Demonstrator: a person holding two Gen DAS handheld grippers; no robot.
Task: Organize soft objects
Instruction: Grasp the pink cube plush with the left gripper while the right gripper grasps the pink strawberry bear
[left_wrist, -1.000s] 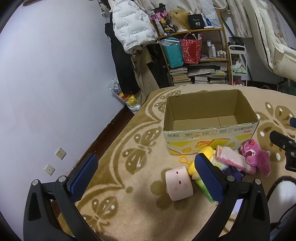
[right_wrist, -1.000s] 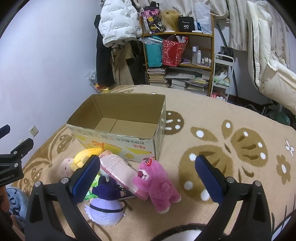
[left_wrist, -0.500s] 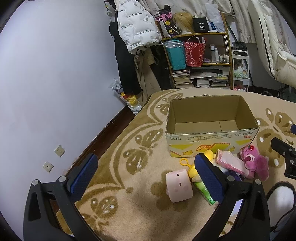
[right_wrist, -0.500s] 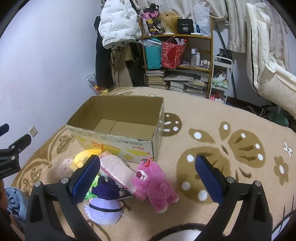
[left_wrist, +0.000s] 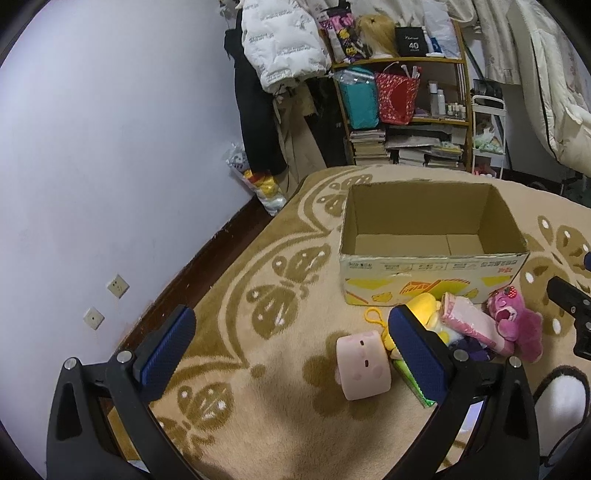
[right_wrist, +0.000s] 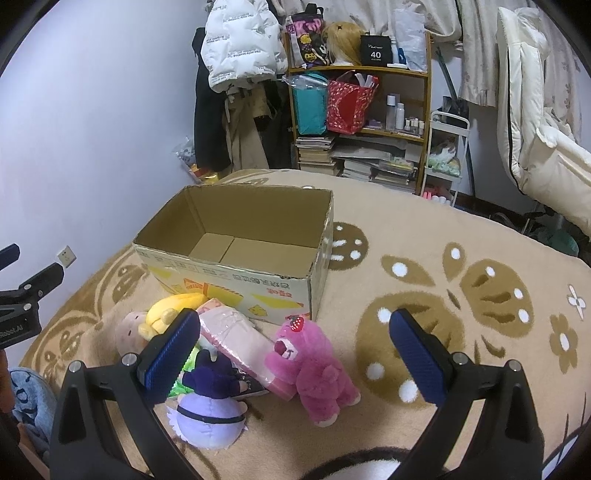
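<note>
On the beige carpet with its brown flower pattern stands an open cardboard box, its inside bare; just in front of its printed near wall lies a cluster of soft toys; a pink plush bear with a strawberry on its head stands at the right end, touching a flat pink packet that leans across the heap; a purple plush doll lies nearest the right camera; a yellow plush sits close to the box, and a pale pink cube-shaped plush rests a little apart at the left end; the left tongs hang released above the carpet, holding nothing; the right tongs are likewise spread wide and empty, above the bear.
</note>
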